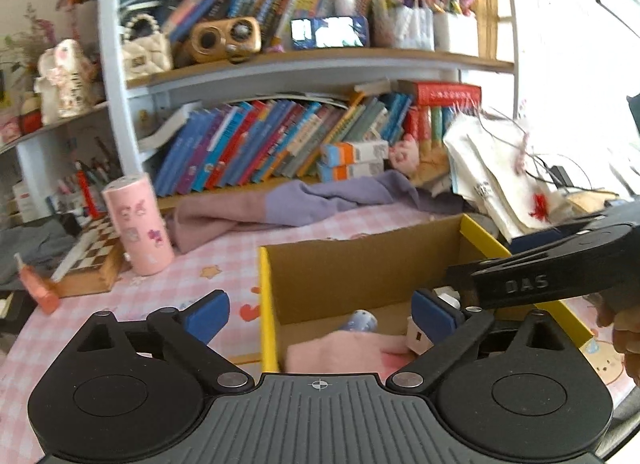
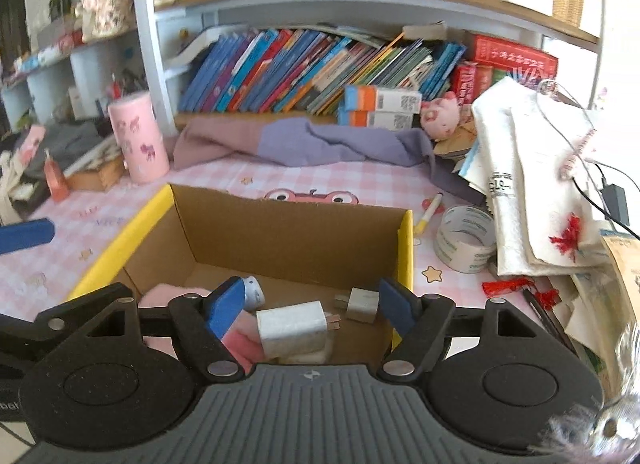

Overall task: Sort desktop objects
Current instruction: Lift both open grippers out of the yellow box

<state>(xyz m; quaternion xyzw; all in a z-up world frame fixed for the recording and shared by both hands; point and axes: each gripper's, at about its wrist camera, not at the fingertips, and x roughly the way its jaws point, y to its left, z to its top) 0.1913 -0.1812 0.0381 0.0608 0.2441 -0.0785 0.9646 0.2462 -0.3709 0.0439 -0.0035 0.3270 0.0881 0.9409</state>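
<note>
Right wrist view | cardboard box (image 2: 296, 232) mid-frame | pink cloth (image 2: 240, 340) and white charger (image 2: 292, 324) inside, lower centre | right gripper (image 2: 312, 300) and left gripper (image 1: 320, 312) both spread, empty | risk: fingers (image 2: 396, 304) catching box rim, tipping it.

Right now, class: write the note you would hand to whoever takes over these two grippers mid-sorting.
Left gripper: open, empty, above the cardboard box.
Right gripper: open, empty, over the box too.
Done: pink cloth, two white chargers and a small blue-white tube lie in the box.
Left: tape roll and marker are on the desk beside the box.
</note>
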